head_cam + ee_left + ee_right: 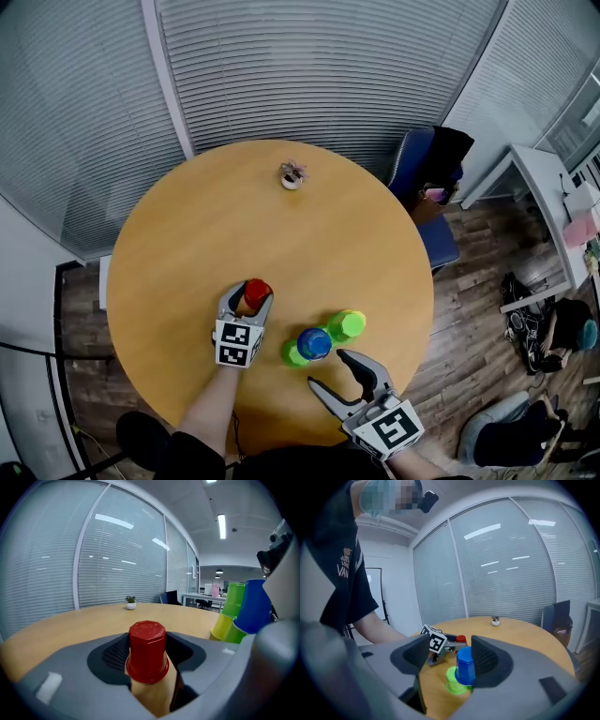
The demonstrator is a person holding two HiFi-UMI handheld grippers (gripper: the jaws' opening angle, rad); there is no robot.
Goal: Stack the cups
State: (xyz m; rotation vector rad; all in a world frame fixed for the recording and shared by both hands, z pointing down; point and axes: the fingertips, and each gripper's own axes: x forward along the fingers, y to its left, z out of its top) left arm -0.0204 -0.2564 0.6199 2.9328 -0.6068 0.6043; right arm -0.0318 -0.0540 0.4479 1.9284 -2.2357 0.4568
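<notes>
An upside-down red cup (256, 292) stands on the round wooden table (206, 216), and my left gripper (249, 302) is shut on it, a pad against each side. In the left gripper view the red cup (147, 651) fills the gap between the jaws. To its right a blue cup (314, 343) sits upside down on a green cup (293, 354), with a second green cup (349, 324) beside them. My right gripper (327, 368) is open just short of the blue cup (465, 665), holding nothing.
A small potted plant (292, 175) stands at the table's far side. A blue chair (427, 178) is behind the table's right edge, with a white desk (548, 202) further right. A person sits on the floor side at lower right (520, 431).
</notes>
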